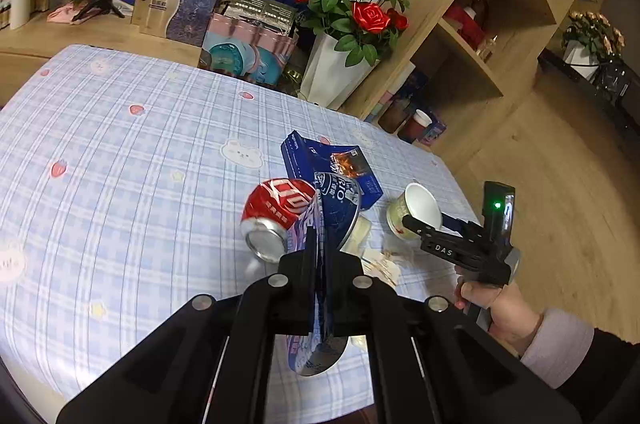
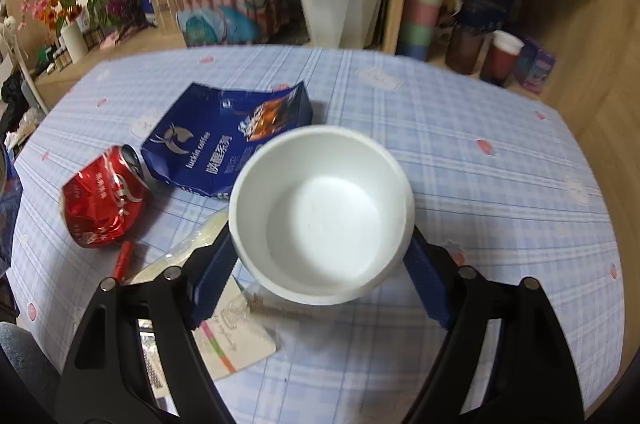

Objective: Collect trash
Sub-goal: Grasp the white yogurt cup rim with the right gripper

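My left gripper (image 1: 320, 228) is shut on a flattened blue drink can (image 1: 340, 203), which stands on edge between the fingers above the checked tablecloth (image 1: 120, 151). Just beyond it lie a crushed red can (image 1: 276, 212) and a blue coffee bag (image 1: 320, 155). In the right wrist view my right gripper (image 2: 322, 244) has its blue pads (image 2: 212, 276) against both sides of a white paper cup (image 2: 324, 207), whose mouth faces the camera. The red can (image 2: 102, 199) and the blue bag (image 2: 224, 139) lie to its left.
Under and beside the cup lie a clear plastic wrapper (image 2: 188, 248), a small red stick (image 2: 122, 260) and a paper card (image 2: 236, 340). A white vase of red roses (image 1: 332, 71), gift boxes (image 1: 248, 43) and a wooden shelf (image 1: 480, 43) stand behind the table. A hand (image 1: 492, 300) holds the right gripper.
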The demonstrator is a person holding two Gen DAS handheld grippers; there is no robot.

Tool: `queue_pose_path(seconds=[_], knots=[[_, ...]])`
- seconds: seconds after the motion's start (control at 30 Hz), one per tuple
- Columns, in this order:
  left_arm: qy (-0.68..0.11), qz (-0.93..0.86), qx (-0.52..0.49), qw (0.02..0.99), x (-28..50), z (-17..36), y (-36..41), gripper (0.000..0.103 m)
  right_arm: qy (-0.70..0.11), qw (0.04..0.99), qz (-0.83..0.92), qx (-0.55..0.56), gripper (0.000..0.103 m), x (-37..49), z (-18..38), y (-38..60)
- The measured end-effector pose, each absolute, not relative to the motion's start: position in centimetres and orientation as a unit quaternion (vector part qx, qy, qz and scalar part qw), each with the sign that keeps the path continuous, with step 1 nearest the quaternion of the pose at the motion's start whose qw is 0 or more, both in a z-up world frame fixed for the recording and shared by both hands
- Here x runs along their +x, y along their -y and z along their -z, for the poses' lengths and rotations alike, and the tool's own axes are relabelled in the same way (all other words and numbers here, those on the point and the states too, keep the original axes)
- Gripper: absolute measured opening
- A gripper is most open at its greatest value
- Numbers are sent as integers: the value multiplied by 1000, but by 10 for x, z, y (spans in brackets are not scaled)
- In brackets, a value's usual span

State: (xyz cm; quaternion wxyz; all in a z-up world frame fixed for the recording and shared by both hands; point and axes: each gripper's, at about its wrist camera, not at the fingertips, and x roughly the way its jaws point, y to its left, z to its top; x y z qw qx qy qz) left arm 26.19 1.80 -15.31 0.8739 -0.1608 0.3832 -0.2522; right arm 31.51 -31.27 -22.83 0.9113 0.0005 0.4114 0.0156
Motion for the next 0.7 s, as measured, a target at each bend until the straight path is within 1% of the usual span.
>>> queue_pose_path(seconds=[0.37, 0.6, 0.7], knots=[[-368, 260, -172, 876, 208, 138, -19, 4, -369, 926, -54, 56, 79, 229, 191, 302], [-366, 263, -182, 874, 164, 137, -25, 4, -364, 924, -90, 75, 79, 159, 187, 280], [-367, 263, -183, 873, 148, 138, -30, 4, -368, 923, -93, 57, 79, 133, 189, 267]])
